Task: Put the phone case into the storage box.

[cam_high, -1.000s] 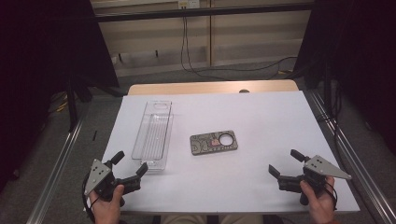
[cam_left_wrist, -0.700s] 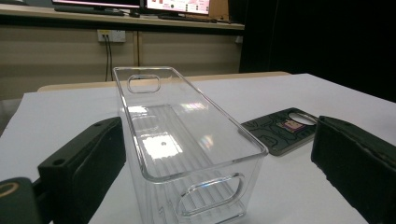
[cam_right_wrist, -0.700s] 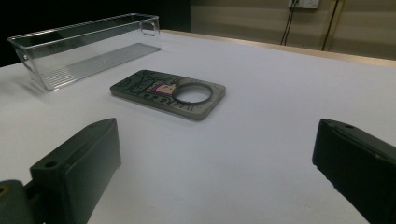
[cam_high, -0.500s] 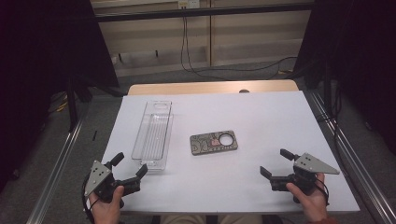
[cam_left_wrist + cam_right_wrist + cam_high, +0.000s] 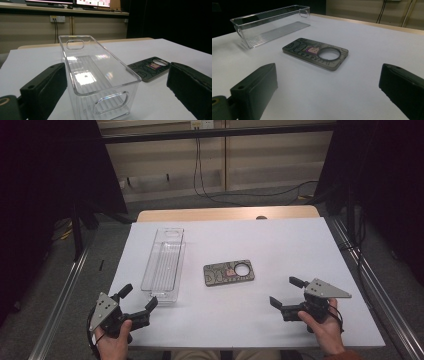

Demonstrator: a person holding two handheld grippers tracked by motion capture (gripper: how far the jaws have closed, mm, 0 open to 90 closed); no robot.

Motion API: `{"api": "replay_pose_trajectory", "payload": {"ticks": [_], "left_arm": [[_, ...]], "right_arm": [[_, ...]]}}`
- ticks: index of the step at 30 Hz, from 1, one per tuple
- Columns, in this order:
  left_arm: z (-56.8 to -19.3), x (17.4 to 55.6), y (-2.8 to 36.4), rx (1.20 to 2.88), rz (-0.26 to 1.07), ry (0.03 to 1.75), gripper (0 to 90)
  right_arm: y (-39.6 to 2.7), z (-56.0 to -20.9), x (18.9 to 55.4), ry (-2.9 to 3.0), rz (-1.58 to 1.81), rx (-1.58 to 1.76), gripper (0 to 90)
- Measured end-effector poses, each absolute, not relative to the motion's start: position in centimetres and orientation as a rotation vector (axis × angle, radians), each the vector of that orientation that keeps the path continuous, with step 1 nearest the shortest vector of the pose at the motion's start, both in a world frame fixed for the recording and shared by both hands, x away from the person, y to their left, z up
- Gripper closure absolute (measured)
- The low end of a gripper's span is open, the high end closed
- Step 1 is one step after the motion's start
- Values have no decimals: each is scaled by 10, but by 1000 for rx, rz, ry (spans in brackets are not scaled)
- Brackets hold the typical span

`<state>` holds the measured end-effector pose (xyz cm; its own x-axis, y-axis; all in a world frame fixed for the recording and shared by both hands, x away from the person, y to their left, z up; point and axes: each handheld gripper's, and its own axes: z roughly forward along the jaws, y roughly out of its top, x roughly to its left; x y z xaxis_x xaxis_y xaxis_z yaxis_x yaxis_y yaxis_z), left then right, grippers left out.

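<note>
Currently the phone case (image 5: 229,272) lies flat on the white tabletop (image 5: 280,245), near the middle: a thin rounded rectangle, dark patterned surface, one round cut-out at its right end. Left of it, apart, stands the clear plastic bin (image 5: 165,265), long and narrow, ribbed floor, oval handle slots in the end walls. Left gripper (image 5: 137,303) sits at the bin's near end, jaws wide, holding nothing. Right gripper (image 5: 285,291) hovers near the table's front right, jaws wide, empty; versus one second ago it has shifted left, toward the case. Case long axis runs left-right; bin long axis runs front-back.
</note>
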<state>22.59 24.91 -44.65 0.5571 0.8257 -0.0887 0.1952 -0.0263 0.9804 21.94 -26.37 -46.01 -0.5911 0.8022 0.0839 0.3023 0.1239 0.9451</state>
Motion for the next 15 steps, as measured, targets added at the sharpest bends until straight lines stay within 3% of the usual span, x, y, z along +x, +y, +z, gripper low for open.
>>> {"api": "replay_pose_trajectory", "payload": {"ticks": [15], "left_arm": [[-446, 226, 250, 1549, 633, 894, 32]], "right_arm": [[-242, -451, 237, 2022, 1509, 1019, 32]]}}
